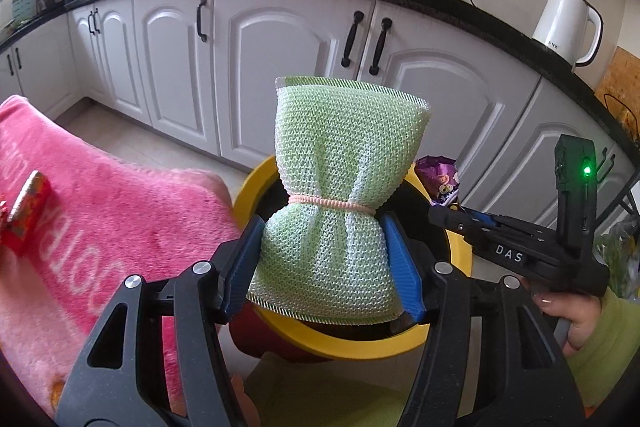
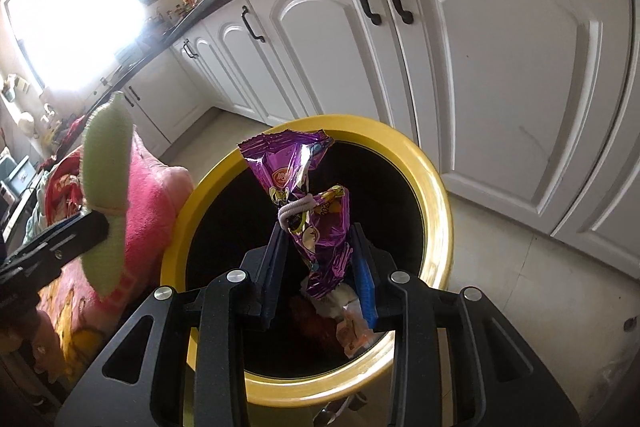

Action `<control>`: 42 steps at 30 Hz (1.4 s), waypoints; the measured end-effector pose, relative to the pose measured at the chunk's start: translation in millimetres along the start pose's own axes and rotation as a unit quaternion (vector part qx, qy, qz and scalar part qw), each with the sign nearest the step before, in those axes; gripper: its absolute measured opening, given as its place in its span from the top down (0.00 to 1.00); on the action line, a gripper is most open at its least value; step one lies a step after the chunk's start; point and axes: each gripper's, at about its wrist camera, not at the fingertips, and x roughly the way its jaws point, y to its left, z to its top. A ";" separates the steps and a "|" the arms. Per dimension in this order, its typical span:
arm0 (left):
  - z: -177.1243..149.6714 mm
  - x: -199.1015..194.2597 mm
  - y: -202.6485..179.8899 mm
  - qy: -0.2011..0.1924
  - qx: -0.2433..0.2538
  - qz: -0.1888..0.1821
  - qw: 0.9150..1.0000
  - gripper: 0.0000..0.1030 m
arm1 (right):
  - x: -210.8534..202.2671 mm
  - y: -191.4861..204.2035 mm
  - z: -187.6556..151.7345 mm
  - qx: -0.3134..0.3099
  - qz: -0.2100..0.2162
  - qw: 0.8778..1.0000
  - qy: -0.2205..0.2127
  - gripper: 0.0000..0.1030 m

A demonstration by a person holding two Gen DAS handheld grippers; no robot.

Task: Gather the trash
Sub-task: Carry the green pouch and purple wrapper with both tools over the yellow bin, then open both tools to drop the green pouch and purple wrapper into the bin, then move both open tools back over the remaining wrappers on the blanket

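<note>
A green mesh scrub cloth (image 1: 340, 163), tied at its waist with a pink band, stands upright with my left gripper (image 1: 324, 263) shut on its lower half. It hangs over the yellow-rimmed bin (image 1: 460, 251). In the right wrist view my right gripper (image 2: 320, 267) is shut on a crumpled purple snack wrapper (image 2: 304, 203) with a white band around it, held over the dark mouth of the bin (image 2: 436, 195). The wrapper (image 1: 438, 179) peeks out behind the cloth in the left wrist view. The cloth (image 2: 106, 187) also shows at the left of the right wrist view.
A pink blanket (image 1: 100, 211) with a red box (image 1: 26, 223) on it lies left of the bin. White cabinets (image 1: 280, 47) under a black counter run behind. A white kettle (image 1: 564, 23) stands on the counter. Some trash (image 2: 348, 311) lies inside the bin. A hand (image 1: 568, 311) in a green sleeve holds the right gripper.
</note>
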 end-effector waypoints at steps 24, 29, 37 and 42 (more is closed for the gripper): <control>4.0 35.6 6.7 0.036 -0.028 0.004 0.999 0.29 | -5.7 -10.7 5.1 0.032 0.013 0.999 -0.014 0.53; 3.6 28.8 14.6 0.034 -0.048 0.009 0.998 0.13 | -8.9 -9.6 7.7 0.032 0.013 0.999 -0.022 0.44; 3.9 6.5 24.5 0.011 -0.060 0.025 0.998 0.11 | -15.7 -3.1 11.3 0.020 0.002 0.999 -0.035 0.35; 4.1 -6.6 26.9 -0.002 -0.058 0.035 0.998 0.11 | -20.7 7.2 12.7 0.002 -0.003 0.999 -0.042 0.32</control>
